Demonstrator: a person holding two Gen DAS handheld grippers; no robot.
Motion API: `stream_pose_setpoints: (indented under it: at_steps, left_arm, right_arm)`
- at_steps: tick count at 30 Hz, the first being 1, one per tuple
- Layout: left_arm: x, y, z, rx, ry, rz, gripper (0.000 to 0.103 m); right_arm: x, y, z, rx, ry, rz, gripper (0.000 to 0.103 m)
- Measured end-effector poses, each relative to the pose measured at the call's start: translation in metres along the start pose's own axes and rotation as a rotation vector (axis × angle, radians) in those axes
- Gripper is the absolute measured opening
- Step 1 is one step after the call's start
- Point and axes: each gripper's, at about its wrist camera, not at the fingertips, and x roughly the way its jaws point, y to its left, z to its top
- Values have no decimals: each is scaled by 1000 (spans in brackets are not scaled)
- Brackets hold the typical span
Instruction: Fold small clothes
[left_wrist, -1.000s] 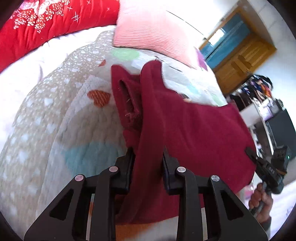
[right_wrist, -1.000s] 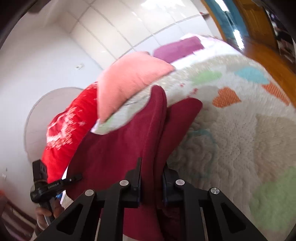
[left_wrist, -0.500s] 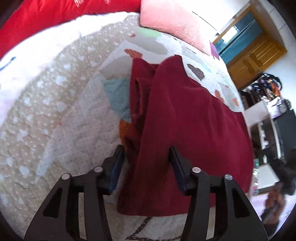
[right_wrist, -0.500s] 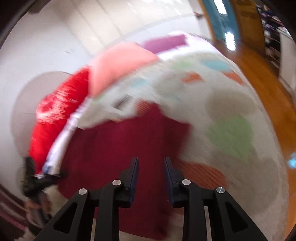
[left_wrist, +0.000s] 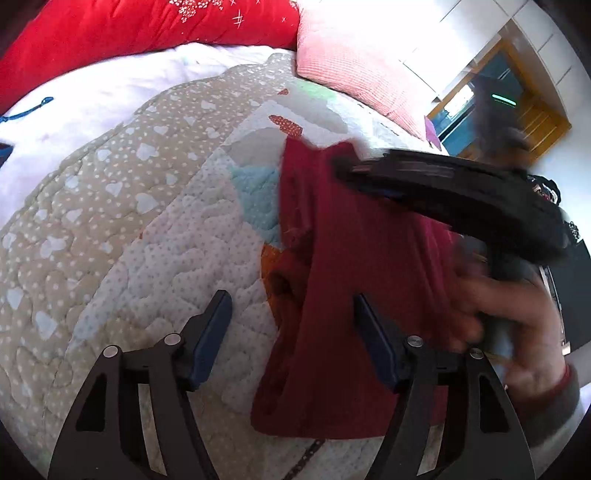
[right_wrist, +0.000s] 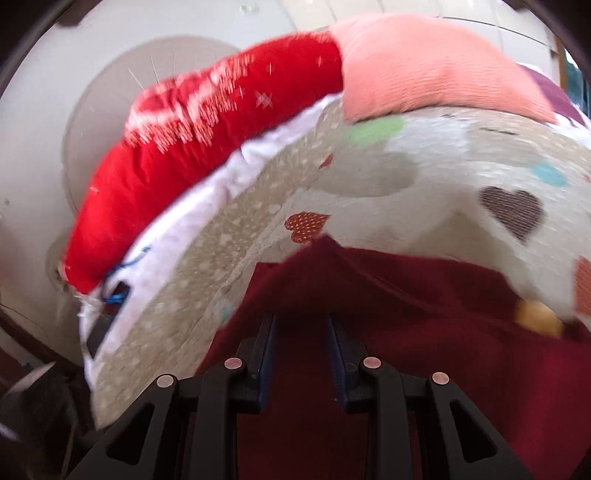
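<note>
A dark red garment (left_wrist: 369, 277) lies folded lengthwise on the heart-patterned quilt (left_wrist: 147, 240). My left gripper (left_wrist: 291, 314) hovers at its near left edge. Its jaws are opening wide; the cloth edge sits between them, but neither pad presses on it. My right gripper (left_wrist: 343, 164), blurred and held by a hand (left_wrist: 517, 314), reaches across the garment's far end. In the right wrist view that gripper (right_wrist: 301, 321) stands over the garment (right_wrist: 406, 295) with a narrow gap between its fingers and nothing clamped.
A red duvet (left_wrist: 129, 33) and a pink pillow (left_wrist: 351, 62) lie along the far side of the bed. White sheet shows beside the quilt (right_wrist: 406, 166). A wooden door (left_wrist: 535, 110) stands at the far right.
Both grippers let go of the garment, which now lies on the quilt. The left jaws spread wide. The right gripper swung fast across the cloth and into the left wrist view.
</note>
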Motion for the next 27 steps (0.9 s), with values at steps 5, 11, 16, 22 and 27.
stream_pose_setpoints:
  at_steps: [5, 11, 16, 22, 27]
  left_arm:
    - [2, 3, 0, 14, -5, -26, 70]
    - [-1, 1, -3, 15, -16, -15, 70]
    - [-3, 0, -7, 13, -22, -15, 70]
    - [-5, 2, -7, 8, -20, -26, 70]
    - [-7, 8, -5, -16, -19, -50, 70]
  right_arm:
    - [30, 4, 14, -44, 74, -65, 26]
    - [-8, -5, 8, 39, 39, 5, 35]
    - [-15, 4, 4, 41, 48, 6, 50]
    - [-9, 25, 7, -28, 90, -39, 57]
    - [-4, 31, 11, -40, 109, -61, 60]
